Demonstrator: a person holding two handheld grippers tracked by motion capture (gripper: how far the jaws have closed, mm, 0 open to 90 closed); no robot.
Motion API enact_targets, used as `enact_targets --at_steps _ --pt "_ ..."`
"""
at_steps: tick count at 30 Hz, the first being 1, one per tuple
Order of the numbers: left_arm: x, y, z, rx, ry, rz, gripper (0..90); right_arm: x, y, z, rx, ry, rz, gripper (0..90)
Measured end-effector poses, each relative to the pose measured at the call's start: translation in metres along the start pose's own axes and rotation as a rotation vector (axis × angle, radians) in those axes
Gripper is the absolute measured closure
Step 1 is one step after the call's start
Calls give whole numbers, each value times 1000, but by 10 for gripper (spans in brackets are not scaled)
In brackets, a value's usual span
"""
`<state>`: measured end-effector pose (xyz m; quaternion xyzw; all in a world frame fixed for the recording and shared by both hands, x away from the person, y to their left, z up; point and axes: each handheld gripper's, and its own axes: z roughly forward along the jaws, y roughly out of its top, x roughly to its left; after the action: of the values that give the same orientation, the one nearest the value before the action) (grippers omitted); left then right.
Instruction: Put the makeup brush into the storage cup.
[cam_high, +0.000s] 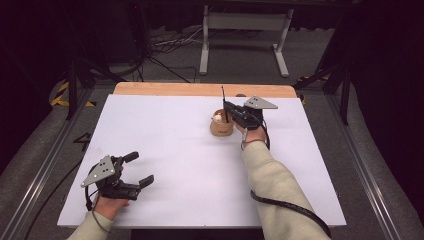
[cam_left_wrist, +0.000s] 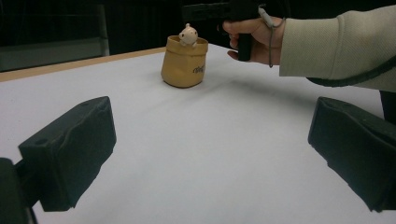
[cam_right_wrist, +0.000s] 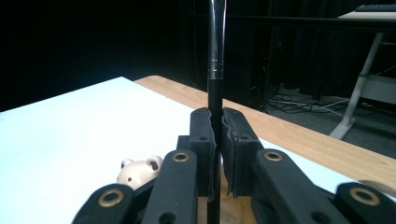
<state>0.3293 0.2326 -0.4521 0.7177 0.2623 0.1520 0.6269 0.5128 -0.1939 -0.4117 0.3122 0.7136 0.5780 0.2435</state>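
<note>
Two padded jaws of your right gripper (cam_right_wrist: 215, 140) were clamped on a thin black pen (cam_right_wrist: 215, 56), which stood upright at the centre of the right gripper view, glossy, with a silver band on its shaft. Its lower end dropped between the jaws toward the tan pouch (cam_high: 221, 126), just right of centre in the high view. That pouch looked soft and rounded, with a small cream bear figure (cam_left_wrist: 188, 35) poking from its mouth. Your left gripper (cam_high: 136, 169) rested at the lower left on the white table (cam_high: 175, 165), jaws spread wide and holding nothing, well apart from the pouch.
</note>
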Motion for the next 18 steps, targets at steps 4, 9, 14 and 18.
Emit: enact_targets --at_steps 4,9,14,18 --pt "0 0 0 0 1 1 18 -1 -2 -1 -3 -14 20 702" --pt "0 0 0 -1 0 4 17 -2 0 -2 -23 -28 36 559" --pt "0 0 1 0 -1 5 17 0 6 -5 -33 -33 47 427" --pt "0 0 1 0 -1 3 17 3 18 -10 -33 -16 27 274"
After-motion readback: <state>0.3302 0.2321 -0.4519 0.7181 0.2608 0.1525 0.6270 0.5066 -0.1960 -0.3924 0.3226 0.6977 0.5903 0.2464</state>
